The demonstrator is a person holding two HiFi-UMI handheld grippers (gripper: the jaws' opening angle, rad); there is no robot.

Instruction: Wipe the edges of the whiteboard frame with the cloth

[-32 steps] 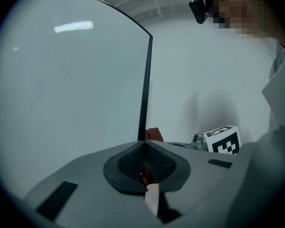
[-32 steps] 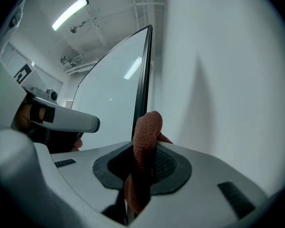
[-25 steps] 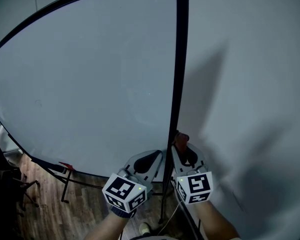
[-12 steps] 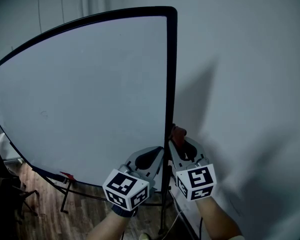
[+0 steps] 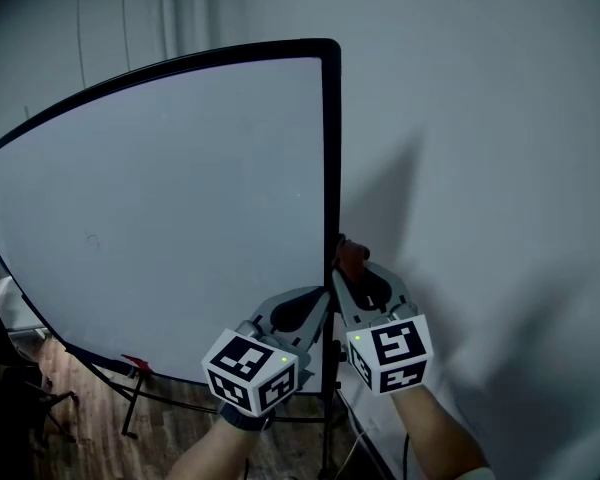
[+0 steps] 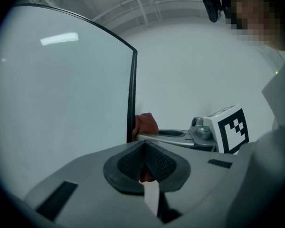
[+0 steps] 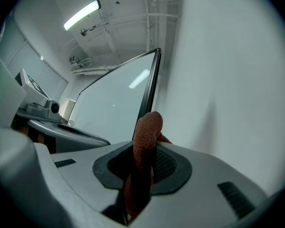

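Pressure mattered: I judged the stroke should run steadily along the edge, cloth pressed flat. Left tongs (image 6: 144,147) were shut on nothing; the whiteboard frame (image 5: 330,168) rose just to their right. Right tongs (image 5: 343,270) were clamped on the rust-red cloth (image 7: 146,137), which touched that black edge just ahead of their tips.

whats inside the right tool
A rust-red cloth, pinched in the right tool, its folded top poking out by the whiteboard frame. How far down it runs is covered by the tool body.
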